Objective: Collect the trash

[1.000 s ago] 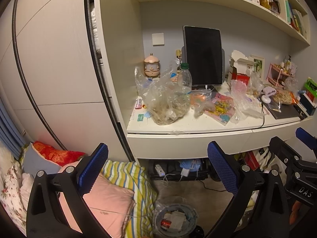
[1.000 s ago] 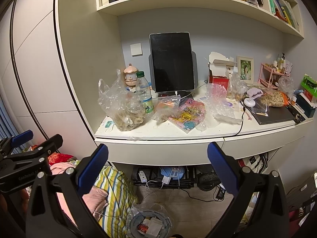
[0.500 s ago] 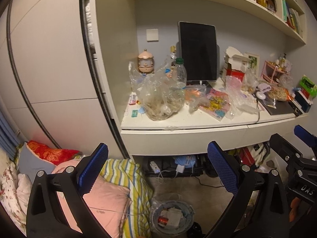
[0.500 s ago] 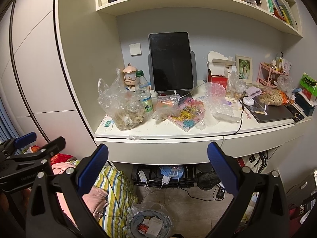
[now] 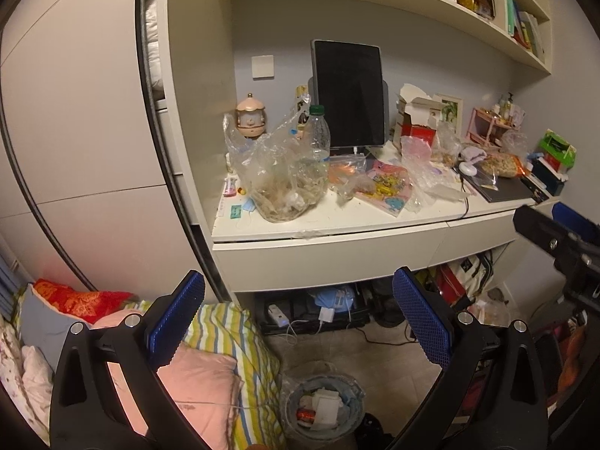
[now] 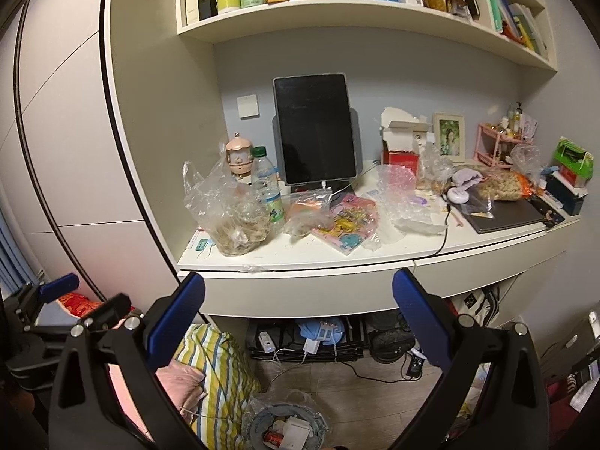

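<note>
Trash lies on the white desk (image 5: 337, 225): a clear plastic bag of scraps (image 5: 285, 183) (image 6: 232, 221), a plastic bottle (image 5: 318, 131) (image 6: 267, 187) behind it, and crumpled clear plastic (image 5: 423, 176) (image 6: 405, 206) further right. A lined waste bin (image 5: 322, 408) (image 6: 288, 427) with rubbish in it stands on the floor below. My left gripper (image 5: 298, 318) is open and empty, short of the desk front. My right gripper (image 6: 300, 313) is also open and empty, and its black frame (image 5: 555, 232) shows at the right of the left wrist view.
A dark tablet (image 6: 315, 131) stands at the back of the desk, with a torn box (image 6: 401, 138), a laptop (image 6: 506, 217) and snack bags to its right. Striped bedding (image 5: 232, 337) and pillows lie lower left. Cables and a power strip (image 6: 311, 341) sit under the desk.
In the left wrist view the desk has slid left and the right gripper's frame has risen. The right wrist view has tilted up, showing more of the shelf. Both grippers stay open.
</note>
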The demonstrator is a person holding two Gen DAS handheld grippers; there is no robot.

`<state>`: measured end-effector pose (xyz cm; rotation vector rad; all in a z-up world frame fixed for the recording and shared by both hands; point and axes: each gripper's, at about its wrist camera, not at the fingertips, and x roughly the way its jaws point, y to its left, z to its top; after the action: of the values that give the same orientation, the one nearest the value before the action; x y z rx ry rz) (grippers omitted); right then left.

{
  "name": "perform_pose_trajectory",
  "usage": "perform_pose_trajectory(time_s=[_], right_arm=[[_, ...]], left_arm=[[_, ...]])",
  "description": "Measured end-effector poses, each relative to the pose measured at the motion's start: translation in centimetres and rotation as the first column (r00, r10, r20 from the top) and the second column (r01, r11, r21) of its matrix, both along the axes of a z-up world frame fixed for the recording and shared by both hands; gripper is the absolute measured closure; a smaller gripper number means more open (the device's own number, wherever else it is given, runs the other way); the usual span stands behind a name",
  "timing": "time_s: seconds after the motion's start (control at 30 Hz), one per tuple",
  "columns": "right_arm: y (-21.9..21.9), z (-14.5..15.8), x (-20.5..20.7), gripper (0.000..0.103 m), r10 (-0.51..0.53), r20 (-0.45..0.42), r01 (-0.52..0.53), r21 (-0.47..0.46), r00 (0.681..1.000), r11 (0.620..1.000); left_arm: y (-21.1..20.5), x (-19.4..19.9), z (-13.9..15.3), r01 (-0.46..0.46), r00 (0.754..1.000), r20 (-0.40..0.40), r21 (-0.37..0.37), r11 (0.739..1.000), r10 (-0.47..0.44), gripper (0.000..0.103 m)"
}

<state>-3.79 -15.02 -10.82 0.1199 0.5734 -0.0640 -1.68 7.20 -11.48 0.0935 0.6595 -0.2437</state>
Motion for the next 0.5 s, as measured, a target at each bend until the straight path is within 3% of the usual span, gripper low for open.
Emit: perform_pose_trajectory(time_s=[0.23, 0.5], right_arm=[[1.4, 1.0, -0.9, 0.006, -0.003, -0.017, 0.002, -0.048, 1.000, 0.999], [1.9, 1.4, -2.0, 0.006, -0.014, -0.050, 0.012, -0.038, 0.999, 0.999]], left_arm=[[2.0, -0.1, -0.4, 0.017, 1.000, 0.007, -0.020, 1.000, -0.016, 0.006], [3.4, 0.2, -0.1, 0.038, 0.999, -0.004, -0.089, 0.995, -0.038, 0.006]])
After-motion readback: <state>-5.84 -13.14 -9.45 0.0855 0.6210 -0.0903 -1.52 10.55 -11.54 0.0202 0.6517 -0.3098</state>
